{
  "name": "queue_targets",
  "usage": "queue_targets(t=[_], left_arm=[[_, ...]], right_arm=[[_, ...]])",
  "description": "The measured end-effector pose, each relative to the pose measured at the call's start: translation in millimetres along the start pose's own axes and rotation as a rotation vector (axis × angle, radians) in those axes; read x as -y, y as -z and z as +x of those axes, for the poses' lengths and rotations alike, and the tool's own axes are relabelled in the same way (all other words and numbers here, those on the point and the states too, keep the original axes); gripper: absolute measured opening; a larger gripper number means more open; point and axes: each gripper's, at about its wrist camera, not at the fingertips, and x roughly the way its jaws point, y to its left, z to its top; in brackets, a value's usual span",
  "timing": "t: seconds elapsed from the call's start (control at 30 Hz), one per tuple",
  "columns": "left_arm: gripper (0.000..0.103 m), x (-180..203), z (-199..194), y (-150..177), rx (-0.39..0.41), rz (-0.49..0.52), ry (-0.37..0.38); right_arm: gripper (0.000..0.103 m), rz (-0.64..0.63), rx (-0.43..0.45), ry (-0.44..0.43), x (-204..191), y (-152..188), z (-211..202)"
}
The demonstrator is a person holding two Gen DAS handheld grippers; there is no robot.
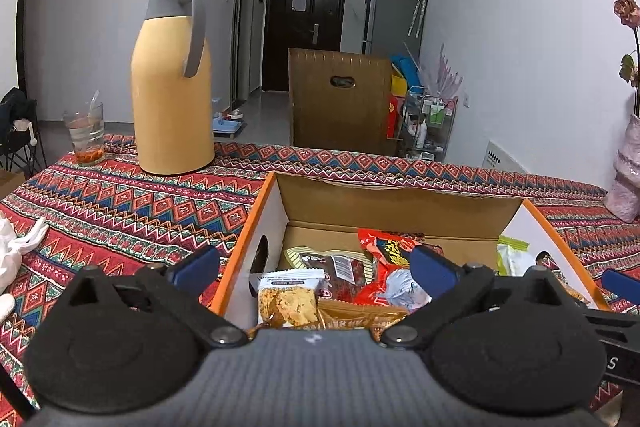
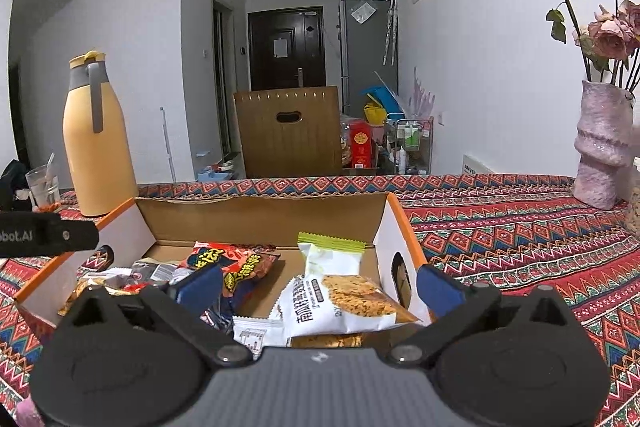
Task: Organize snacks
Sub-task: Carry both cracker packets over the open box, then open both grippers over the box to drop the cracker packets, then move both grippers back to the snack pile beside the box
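Note:
An open cardboard box with an orange rim sits on the patterned tablecloth, holding several snack packs. In the left wrist view my left gripper is open at the box's near-left corner, above a cracker pack and a red pack; its pads touch nothing. In the right wrist view my right gripper is open over the box. A white cracker pack lies below and between its fingers, untouched. A green-topped pack and a red pack lie further in.
A tall yellow thermos and a glass stand at the table's far left. A pink vase with dried roses stands at the far right. A wooden chair is behind the table. White cloth lies at the left edge.

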Motion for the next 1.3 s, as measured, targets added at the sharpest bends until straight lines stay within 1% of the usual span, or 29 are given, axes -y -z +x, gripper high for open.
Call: queue_targets(t=[0.23, 0.4, 0.53, 0.67, 0.87, 0.97, 1.07, 1.2, 1.3], left_arm=[[0.103, -2, -17, -5, 0.016, 0.004, 0.012], [0.103, -10, -39, -5, 0.018, 0.007, 0.031], [0.103, -20, -57, 3, 0.006, 0.014, 0.038], [0.103, -33, -75, 17, -0.014, 0.022, 0.04], [0.103, -48, -90, 45, -0.084, 0.05, 0.018], [0.103, -53, -94, 58, -0.121, 0.061, 0.006], [0.103, -57, -98, 68, -0.146, 0.062, 0.006], [0.103, -62, -105, 80, -0.165, 0.056, 0.021], [0.103, -65, -113, 87, -0.171, 0.045, 0.029]], right_arm=[[0.103, -0.005, 0.011, -0.006, -2, -7, -15], [0.103, -0.019, -0.018, -0.02, -7, -4, -38], [0.103, -0.021, -0.076, -0.029, -14, 7, -59], [0.103, -0.033, -0.145, -0.039, -23, 26, -79], [0.103, -0.045, -0.258, -0.029, -39, 59, -100], [0.103, -0.042, -0.307, -0.014, -48, 72, -106], [0.103, -0.045, -0.333, 0.01, -59, 81, -110], [0.103, -0.061, -0.358, 0.049, -75, 89, -111], [0.103, -0.062, -0.396, 0.076, -82, 97, -109]])
